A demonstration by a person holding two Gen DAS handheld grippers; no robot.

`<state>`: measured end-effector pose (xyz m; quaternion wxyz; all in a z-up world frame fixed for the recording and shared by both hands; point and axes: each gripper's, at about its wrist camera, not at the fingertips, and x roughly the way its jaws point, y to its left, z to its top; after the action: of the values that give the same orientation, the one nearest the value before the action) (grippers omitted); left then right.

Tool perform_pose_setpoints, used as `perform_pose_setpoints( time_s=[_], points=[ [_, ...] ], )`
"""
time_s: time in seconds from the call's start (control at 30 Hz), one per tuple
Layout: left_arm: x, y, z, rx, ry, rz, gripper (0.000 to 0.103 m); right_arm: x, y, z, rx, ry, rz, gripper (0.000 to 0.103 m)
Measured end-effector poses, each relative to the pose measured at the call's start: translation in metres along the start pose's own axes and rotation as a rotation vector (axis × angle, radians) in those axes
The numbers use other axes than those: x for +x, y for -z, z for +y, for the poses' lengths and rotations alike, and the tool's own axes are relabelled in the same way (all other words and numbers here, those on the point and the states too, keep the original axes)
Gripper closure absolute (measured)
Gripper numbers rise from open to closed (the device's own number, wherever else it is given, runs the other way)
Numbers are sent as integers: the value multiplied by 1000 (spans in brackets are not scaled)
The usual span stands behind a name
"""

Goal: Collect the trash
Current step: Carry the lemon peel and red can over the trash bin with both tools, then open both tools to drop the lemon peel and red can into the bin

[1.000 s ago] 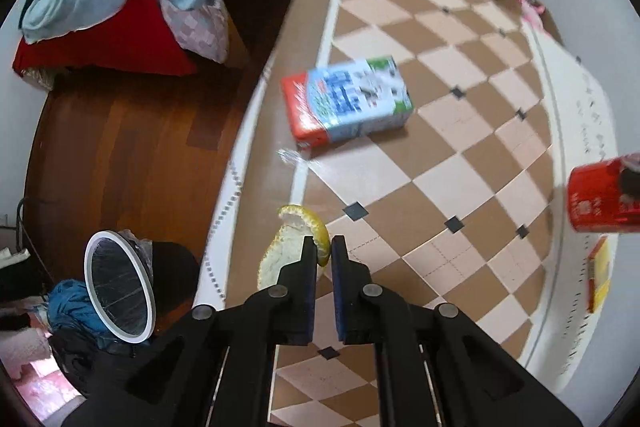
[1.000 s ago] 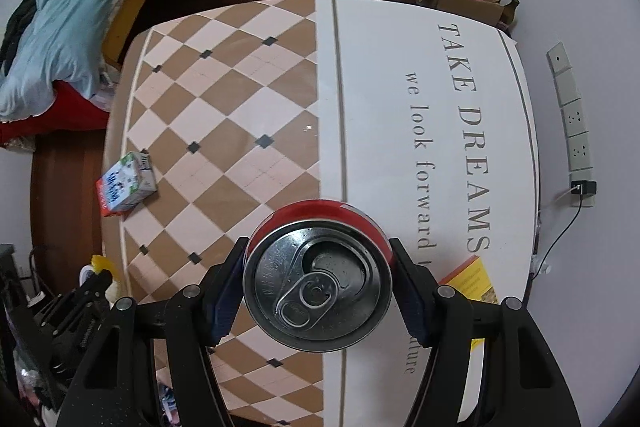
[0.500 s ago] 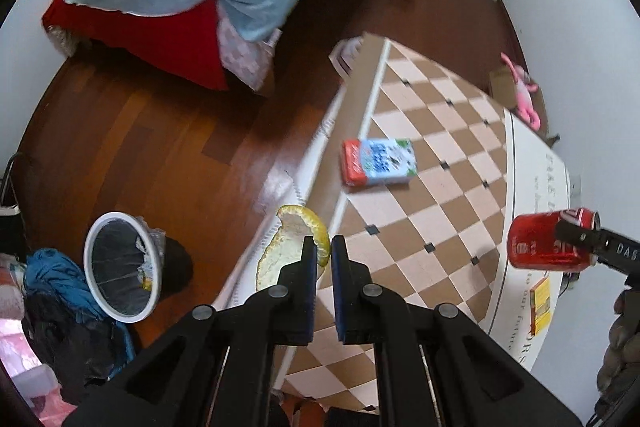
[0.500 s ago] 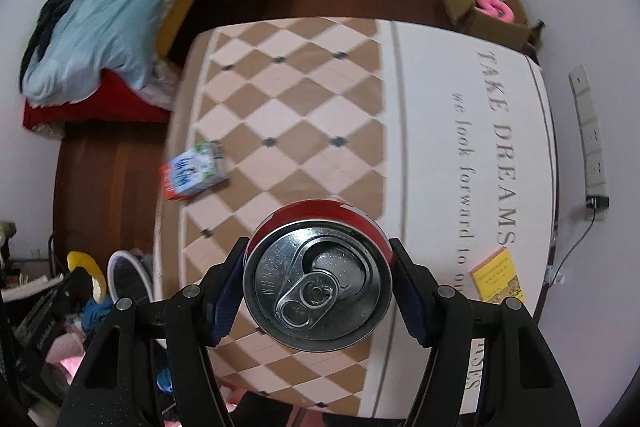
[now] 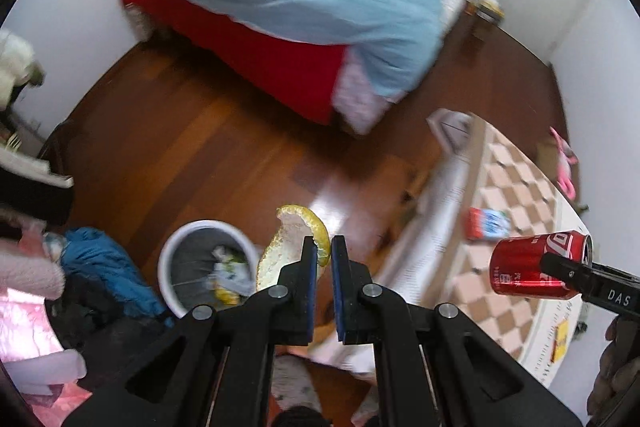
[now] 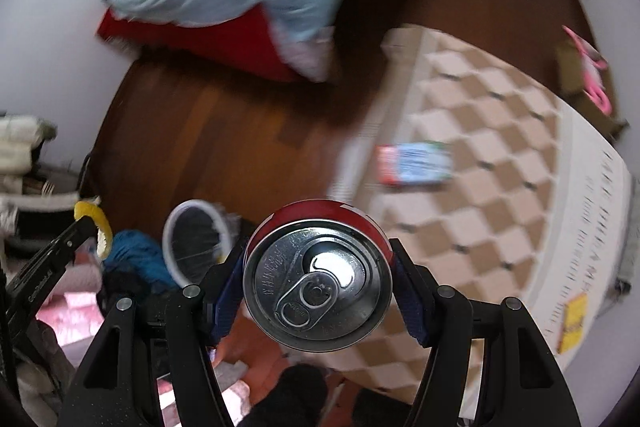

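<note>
Both loads lifted for one dump: left gripper point(image 5: 324, 263) pinches citrus peel point(image 5: 294, 243) beside the bin point(image 5: 170, 259) rim, right gripper point(image 6: 318, 291) clamps red can point(image 6: 320, 279) sideways, milk carton point(image 6: 414, 163) left near the checkered mat's point(image 6: 500, 147) floor-side edge.

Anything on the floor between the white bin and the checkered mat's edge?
In the right wrist view, only bare wooden floor separates the bin from the mat.

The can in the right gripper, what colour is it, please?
Red can with a silver top, clearest in the left wrist view.
</note>
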<state>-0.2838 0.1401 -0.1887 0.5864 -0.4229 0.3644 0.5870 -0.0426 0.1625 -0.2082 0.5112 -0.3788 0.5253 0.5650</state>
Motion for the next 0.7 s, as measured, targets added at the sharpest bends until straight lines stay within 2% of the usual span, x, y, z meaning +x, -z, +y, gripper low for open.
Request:
perform_pose_setpoints(
  time_s=[0.13, 0.2, 0.33, 0.37, 0.5, 0.63, 0.7],
  points=[
    [5, 4, 69, -75, -42, 11, 99, 31, -2, 81, -86, -33, 31, 35],
    [16, 9, 111, -128, -53, 34, 99, 54, -2, 125, -132, -50, 48, 35],
    [52, 24, 171, -219, -51, 89, 99, 108, 3, 195, -196, -74, 97, 35],
    [63, 29, 185, -251, -41, 105, 99, 125, 5, 210, -211, -75, 109, 35],
    [123, 46, 238, -374, 78, 195, 98, 201, 16, 253, -234, -86, 180, 35],
    [186, 56, 263, -448, 195, 296, 97, 270, 27, 266, -220, -87, 262, 35],
    [207, 60, 272, -467, 188, 333, 92, 303, 31, 265, -197, -105, 307, 34]
  ],
)
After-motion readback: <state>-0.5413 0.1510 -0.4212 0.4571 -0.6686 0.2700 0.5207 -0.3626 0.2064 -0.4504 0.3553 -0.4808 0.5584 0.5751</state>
